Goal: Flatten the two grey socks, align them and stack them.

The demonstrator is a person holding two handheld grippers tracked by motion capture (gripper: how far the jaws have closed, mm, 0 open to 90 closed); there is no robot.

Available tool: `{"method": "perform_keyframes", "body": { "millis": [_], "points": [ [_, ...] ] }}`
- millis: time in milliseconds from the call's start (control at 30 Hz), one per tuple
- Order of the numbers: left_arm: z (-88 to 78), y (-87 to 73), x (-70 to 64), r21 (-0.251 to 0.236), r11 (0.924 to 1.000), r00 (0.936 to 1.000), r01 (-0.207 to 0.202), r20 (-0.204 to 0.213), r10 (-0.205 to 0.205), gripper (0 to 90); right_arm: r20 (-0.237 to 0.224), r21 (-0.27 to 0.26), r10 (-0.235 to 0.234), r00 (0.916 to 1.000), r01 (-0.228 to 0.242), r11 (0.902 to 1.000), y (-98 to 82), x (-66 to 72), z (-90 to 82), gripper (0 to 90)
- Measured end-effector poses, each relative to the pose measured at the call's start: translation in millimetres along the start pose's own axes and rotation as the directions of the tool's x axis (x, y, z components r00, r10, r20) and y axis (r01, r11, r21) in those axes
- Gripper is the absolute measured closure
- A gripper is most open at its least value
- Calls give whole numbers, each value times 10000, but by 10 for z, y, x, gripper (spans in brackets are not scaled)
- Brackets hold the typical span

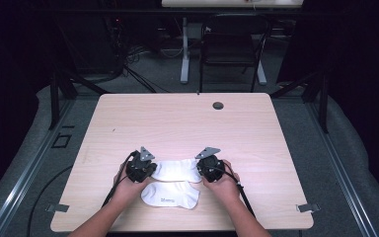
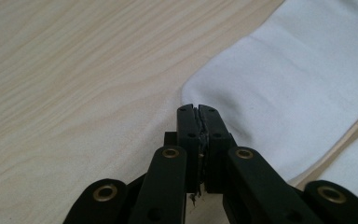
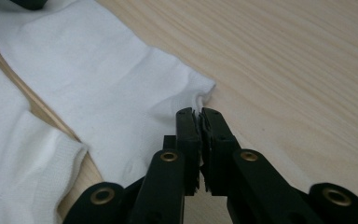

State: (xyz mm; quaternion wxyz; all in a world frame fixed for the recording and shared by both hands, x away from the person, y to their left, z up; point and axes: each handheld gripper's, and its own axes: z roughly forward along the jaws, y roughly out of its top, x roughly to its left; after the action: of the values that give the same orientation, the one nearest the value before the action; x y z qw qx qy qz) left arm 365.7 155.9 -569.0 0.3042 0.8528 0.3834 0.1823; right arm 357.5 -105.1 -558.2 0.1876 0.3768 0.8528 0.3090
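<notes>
Far sock: long axis runs across between your left gripper and right gripper, each clamped on one end, near sock loose

Each black hand-held gripper carries a grey three-cornered plate, brass-ringed rivets and a trailing black cable; forearms bare.

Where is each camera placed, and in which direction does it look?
High view: above the person's side, looking forward and down at the table; forearms and both grippers show.
Left gripper view: rides the left gripper, shut on the far sock.
Right gripper view: rides the right gripper, shut on it too.
All share that sock.
</notes>
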Motion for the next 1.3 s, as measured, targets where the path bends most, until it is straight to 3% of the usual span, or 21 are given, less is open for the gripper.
{"method": "perform_keyframes", "body": {
  "millis": [333, 700, 1000, 1300],
  "points": [
    [-163, 76, 34, -510, 9987, 10000, 75, 45, -73, 886, -43, -501, 26, 10000, -28, 9987, 60, 13, -134, 867],
    [-332, 124, 27, -723, 9974, 9999, -57, 139, 67, 886, -148, -861, -122, 9998, 109, 9962, 129, 68, -294, 868],
    [-521, 43, -23, -925, 9954, 9991, -259, 309, 288, 886, -335, -1076, -246, 9991, 209, 9940, 113, 147, -475, 867],
    [-684, -96, -80, -1142, 9934, 9986, -84, 515, 144, 885, -611, -1265, -386, 9974, 307, 9915, 60, 267, -613, 868]
  ]
}}
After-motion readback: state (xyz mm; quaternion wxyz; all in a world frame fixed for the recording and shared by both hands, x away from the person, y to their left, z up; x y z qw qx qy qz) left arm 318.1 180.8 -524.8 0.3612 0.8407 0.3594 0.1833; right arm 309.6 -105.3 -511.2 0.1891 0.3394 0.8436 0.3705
